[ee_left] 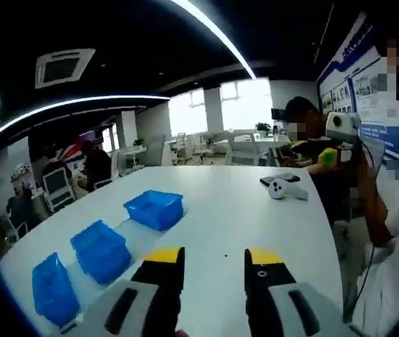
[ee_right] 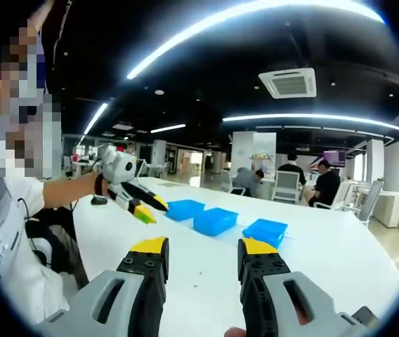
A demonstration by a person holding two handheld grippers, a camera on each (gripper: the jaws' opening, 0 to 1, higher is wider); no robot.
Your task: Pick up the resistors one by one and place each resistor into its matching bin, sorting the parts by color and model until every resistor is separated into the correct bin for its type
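Three blue bins stand in a row on the white table (ee_left: 241, 210): a far bin (ee_left: 154, 208), a middle bin (ee_left: 101, 250) and a near bin (ee_left: 53, 288), all left of my left gripper (ee_left: 213, 263), which is open with nothing between its jaws. In the right gripper view the same bins (ee_right: 185, 208), (ee_right: 215, 220), (ee_right: 265, 231) lie ahead of my open, empty right gripper (ee_right: 203, 253). The left gripper (ee_right: 149, 208) comes in from the left in a hand, its yellow tips apart near the leftmost bin. The right gripper (ee_left: 329, 154) shows at the right, above the table edge.
A black flat device with a white object (ee_left: 284, 186) lies at the far right of the table. A small dark item (ee_right: 100, 200) sits near the table's left edge. People sit on chairs (ee_right: 287, 184) beyond the table. The operator's white sleeve (ee_right: 10, 232) is close on the left.
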